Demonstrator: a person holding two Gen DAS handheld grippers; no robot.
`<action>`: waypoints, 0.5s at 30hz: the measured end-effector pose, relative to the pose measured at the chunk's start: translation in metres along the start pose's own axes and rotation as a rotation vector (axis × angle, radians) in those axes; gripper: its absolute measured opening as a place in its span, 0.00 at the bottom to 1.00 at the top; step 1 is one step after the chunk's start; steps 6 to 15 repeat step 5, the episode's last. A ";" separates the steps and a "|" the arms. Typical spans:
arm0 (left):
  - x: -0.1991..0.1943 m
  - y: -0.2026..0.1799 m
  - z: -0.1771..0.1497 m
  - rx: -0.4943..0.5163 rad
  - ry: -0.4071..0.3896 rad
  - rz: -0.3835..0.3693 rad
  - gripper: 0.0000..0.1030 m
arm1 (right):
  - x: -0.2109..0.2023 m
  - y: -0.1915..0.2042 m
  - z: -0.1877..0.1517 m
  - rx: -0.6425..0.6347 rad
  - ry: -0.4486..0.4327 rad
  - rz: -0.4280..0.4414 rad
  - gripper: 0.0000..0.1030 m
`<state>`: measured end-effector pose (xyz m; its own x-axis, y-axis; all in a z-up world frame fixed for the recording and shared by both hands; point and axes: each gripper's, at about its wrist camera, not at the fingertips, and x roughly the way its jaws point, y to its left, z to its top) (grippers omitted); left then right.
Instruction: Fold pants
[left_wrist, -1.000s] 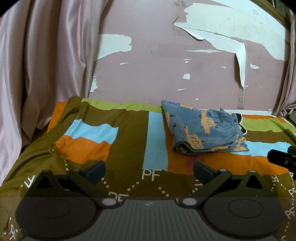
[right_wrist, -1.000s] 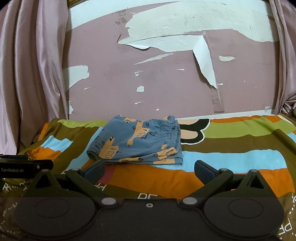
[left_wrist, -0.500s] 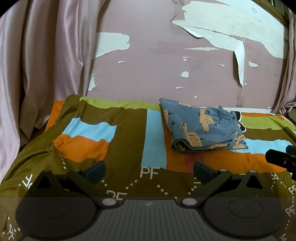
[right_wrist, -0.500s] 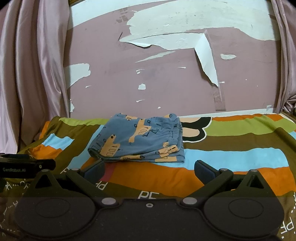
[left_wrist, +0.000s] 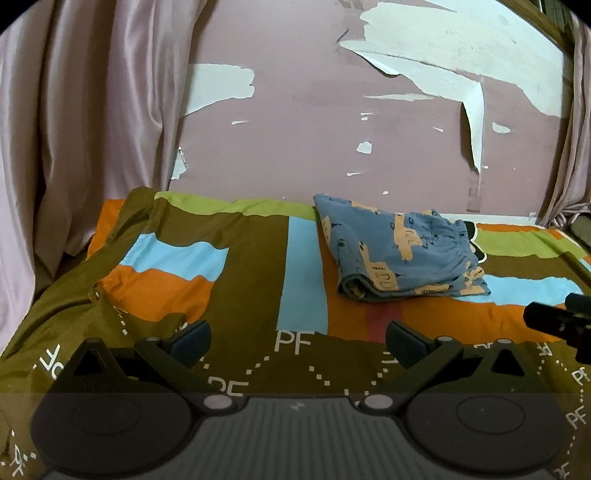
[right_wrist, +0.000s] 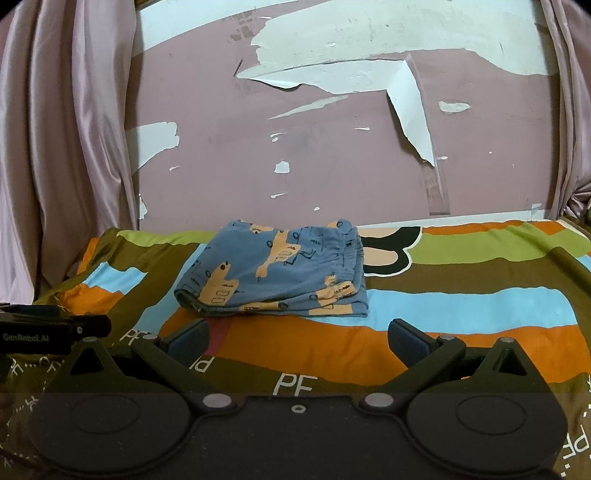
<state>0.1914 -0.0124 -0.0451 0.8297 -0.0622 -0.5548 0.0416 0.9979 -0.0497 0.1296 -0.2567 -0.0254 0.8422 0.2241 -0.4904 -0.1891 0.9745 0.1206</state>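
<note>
Since the earlier frames both tools have pulled back a little from the folded blue cotton pants with orange printed figures (left_wrist: 400, 253), and in the right wrist view the pants (right_wrist: 280, 273) now sit lower and slightly more to the right than before. The pants themselves have not changed their shape or place on the bed.

The pants lie folded into a flat, thick packet on the striped bed cover in brown, orange, light blue and green (left_wrist: 243, 266). The rounded fold edge points toward the cameras, and the gathered waistband is on the right side of the packet. Behind the pants stands the pink wall with peeling white patches (right_wrist: 332, 155). To the left of the pants hangs the pale pink satin curtain (left_wrist: 85, 129), well apart from them.

The left tool (left_wrist: 297, 338) is in front of the pants and to their left, above the bed cover. Its jaws stand wide apart and hold nothing; the white letters "PF" of the cover show between them. The right tool (right_wrist: 297, 338) is directly in front of the pants, near them but not touching. Its jaws also stand wide and are empty.

In the left wrist view a black part of the right tool (left_wrist: 557, 321) shows to the right of the pants, at the frame edge. In the right wrist view a black part of the left tool (right_wrist: 51, 330) shows to the left of the pants.
</note>
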 end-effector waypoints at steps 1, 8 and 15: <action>0.000 0.000 0.000 0.000 -0.001 -0.003 1.00 | 0.000 0.000 0.000 0.001 0.001 0.002 0.99; 0.000 -0.001 0.001 0.001 -0.002 -0.005 1.00 | 0.001 -0.001 -0.001 0.003 0.004 0.006 0.99; 0.000 -0.001 0.001 0.001 -0.002 -0.005 1.00 | 0.001 -0.001 -0.001 0.003 0.004 0.006 0.99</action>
